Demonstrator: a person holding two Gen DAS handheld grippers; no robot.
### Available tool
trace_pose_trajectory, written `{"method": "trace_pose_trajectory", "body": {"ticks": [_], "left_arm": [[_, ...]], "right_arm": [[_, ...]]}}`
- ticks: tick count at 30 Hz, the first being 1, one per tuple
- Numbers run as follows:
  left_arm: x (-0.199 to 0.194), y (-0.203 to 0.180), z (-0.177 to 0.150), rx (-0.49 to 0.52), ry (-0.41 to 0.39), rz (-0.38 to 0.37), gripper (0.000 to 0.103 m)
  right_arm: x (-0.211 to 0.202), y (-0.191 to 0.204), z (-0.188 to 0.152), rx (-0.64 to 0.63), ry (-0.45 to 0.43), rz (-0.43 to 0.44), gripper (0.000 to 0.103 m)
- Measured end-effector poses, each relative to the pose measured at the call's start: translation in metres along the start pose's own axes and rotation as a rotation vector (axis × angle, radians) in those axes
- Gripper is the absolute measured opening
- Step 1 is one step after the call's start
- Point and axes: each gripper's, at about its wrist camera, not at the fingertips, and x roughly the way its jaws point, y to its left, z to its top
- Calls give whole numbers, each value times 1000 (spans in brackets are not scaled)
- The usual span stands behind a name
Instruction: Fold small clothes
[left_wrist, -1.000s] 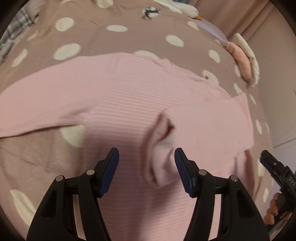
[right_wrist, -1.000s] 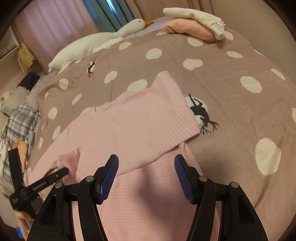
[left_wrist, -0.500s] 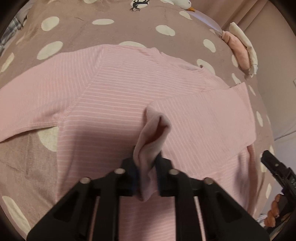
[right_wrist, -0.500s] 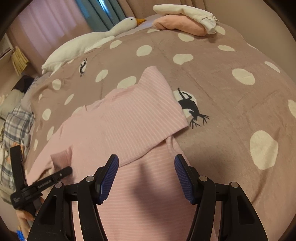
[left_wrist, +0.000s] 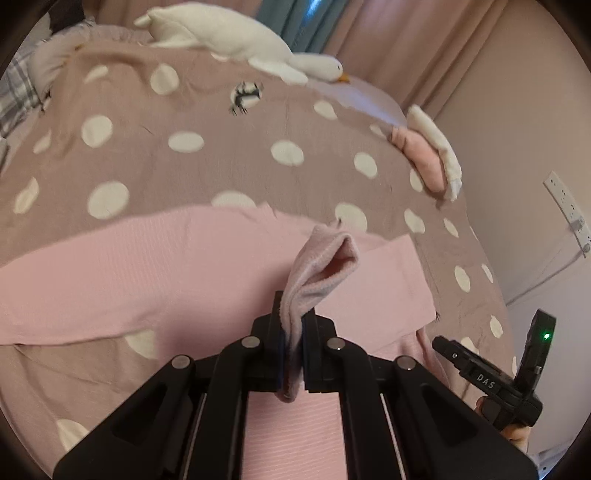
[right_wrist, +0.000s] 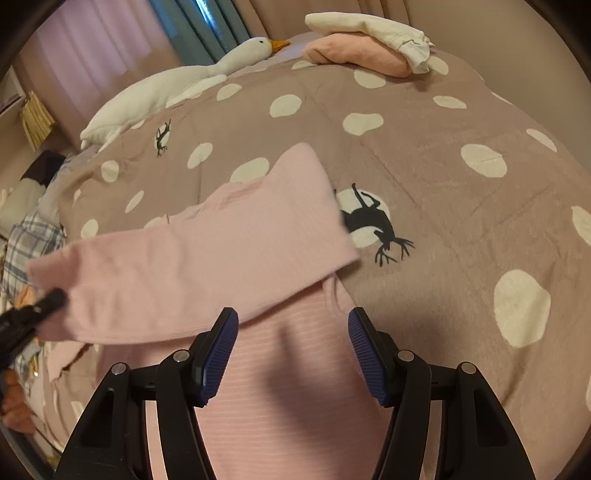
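A pink striped long-sleeved top (left_wrist: 155, 266) lies spread on a brown polka-dot bedspread (left_wrist: 184, 155). My left gripper (left_wrist: 293, 339) is shut on the cuff of its sleeve (left_wrist: 321, 266) and holds it raised above the top's body. In the right wrist view the lifted sleeve (right_wrist: 177, 269) stretches across the top, with the left gripper (right_wrist: 29, 314) at the left edge. My right gripper (right_wrist: 293, 354) is open and empty, hovering over the top's lower body (right_wrist: 295, 387). It also shows in the left wrist view (left_wrist: 491, 376) at the right.
A white goose plush (left_wrist: 236, 40) lies at the head of the bed. A folded pink and white pile (right_wrist: 369, 44) sits at the far corner. Plaid fabric (right_wrist: 26, 243) lies at the left side. A wall socket (left_wrist: 565, 206) is on the right wall.
My left gripper closed on the sleeve cuff, then lifted it up and across the top. The right gripper stayed open and nearly still over the lower body.
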Motion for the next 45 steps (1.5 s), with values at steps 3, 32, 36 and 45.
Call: {"method": "trace_pose_trajectory", "body": {"ticks": [3,32,36,45], "left_arm": [[-6,10,6,-16,-19,30,6],[35,99,-28,-164,121,170,7],[43,105,-33,-168,142,187,8],[53,116,-42,-184,167,218,14]], "right_arm": [[3,0,3,2,6,8,63],[69,18,19,-52,128,-99,36],[70,20,19,-62,128,-114,36],[73,21,18,-63,128,-130,36]]}}
